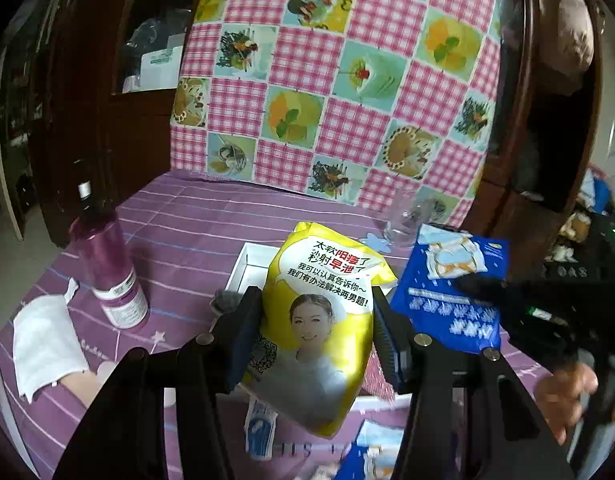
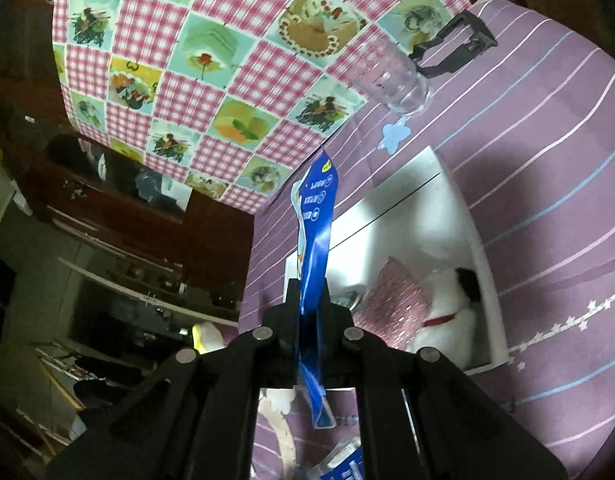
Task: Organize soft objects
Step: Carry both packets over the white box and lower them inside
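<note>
Purple striped bedcover (image 1: 195, 216) underlies a white box (image 2: 483, 264). Left claw (image 1: 317, 332) pinches the puffy, crinkly yellow plastic tissue pack (image 1: 323, 320) mid-body; right claw (image 2: 309, 312) pinches a thin, floppy blue packet (image 2: 315, 236) by its edge.

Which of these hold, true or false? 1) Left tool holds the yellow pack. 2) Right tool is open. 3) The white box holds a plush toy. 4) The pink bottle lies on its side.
1) True: the left tool clamps the yellow pack.
2) False: the right tool is shut on the blue pouch.
3) True: a white plush toy lies inside the white box.
4) False: the pink bottle stands upright on the purple cloth.
</note>
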### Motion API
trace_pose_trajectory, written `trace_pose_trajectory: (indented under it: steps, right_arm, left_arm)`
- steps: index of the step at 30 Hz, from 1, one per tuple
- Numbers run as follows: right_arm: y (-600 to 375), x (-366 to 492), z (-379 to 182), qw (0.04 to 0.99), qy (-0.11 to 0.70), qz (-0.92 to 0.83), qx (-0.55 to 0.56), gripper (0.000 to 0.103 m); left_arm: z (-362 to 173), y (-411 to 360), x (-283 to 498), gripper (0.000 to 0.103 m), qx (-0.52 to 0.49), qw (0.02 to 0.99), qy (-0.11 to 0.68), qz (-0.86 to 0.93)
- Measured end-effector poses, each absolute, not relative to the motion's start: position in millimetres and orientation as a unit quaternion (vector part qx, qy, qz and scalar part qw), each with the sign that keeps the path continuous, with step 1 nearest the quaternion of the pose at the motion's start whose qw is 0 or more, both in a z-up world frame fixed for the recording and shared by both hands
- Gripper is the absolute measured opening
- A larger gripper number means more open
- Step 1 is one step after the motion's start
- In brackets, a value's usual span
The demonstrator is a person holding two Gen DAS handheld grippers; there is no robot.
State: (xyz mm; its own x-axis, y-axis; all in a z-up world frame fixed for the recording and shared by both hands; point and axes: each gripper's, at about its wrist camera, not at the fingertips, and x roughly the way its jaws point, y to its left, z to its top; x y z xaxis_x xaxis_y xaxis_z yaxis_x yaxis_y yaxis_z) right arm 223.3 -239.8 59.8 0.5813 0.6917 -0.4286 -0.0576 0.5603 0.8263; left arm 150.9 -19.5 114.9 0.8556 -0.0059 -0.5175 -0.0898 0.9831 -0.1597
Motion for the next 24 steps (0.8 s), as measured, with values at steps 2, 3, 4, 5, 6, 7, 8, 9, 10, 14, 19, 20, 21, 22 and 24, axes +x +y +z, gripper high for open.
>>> trace_pose_trajectory:
  steps: [2,3,4,5,6,7,8,9,10,14,19,20,21,22,24]
  right_arm:
    - [-241,228,52,0.786,0.399,0.234,0.41,0.007]
    - [-241,231,48,0.783,0.402,0.233,0.413,0.007]
    - [-242,233,43,0.781,0.406,0.231,0.416,0.007]
    - [-242,235,40,0.778,0.408,0.23,0.418,0.008]
    - [-242,237,35,0.774,0.412,0.23,0.421,0.01]
    - [-242,239,32,0.771,0.416,0.232,0.422,0.01]
    - [-241,241,27,0.766,0.423,0.238,0.422,0.01]
    - [-240,244,23,0.76,0.429,0.245,0.423,0.01]
    - [-239,247,17,0.749,0.437,0.254,0.428,0.01]
    - [-232,250,4,0.74,0.455,0.26,0.423,0.01]
    - [-228,251,-5,0.734,0.464,0.257,0.424,0.01]
    - [-228,251,-5,0.735,0.464,0.256,0.423,0.01]
    - [-228,250,-5,0.736,0.463,0.254,0.423,0.01]
    - [-229,249,-5,0.737,0.463,0.253,0.422,0.01]
    - [-228,248,-4,0.742,0.46,0.25,0.418,0.01]
  left_arm:
    - [106,-25,166,0.052,-0.087,0.954,0.287,0.019]
    - [99,-28,173,0.052,-0.085,0.951,0.296,0.016]
    - [94,-30,178,0.052,-0.081,0.95,0.302,0.013]
    - [88,-34,185,0.052,-0.073,0.948,0.309,0.014]
    - [82,-37,189,0.052,-0.065,0.946,0.316,0.017]
    - [78,-38,191,0.052,-0.063,0.944,0.325,0.013]
    - [75,-37,192,0.052,-0.069,0.944,0.324,0.007]
    - [72,-36,190,0.052,-0.069,0.946,0.318,0.008]
    - [68,-36,191,0.052,-0.06,0.946,0.319,0.016]
    - [57,-48,194,0.053,0.012,0.944,0.328,0.041]
    - [56,-51,195,0.053,0.028,0.944,0.328,0.039]
    - [56,-50,194,0.053,0.029,0.944,0.327,0.038]
    - [56,-50,194,0.053,0.028,0.944,0.327,0.036]
    - [56,-49,194,0.053,0.027,0.944,0.327,0.035]
    - [55,-48,196,0.053,0.022,0.944,0.327,0.034]
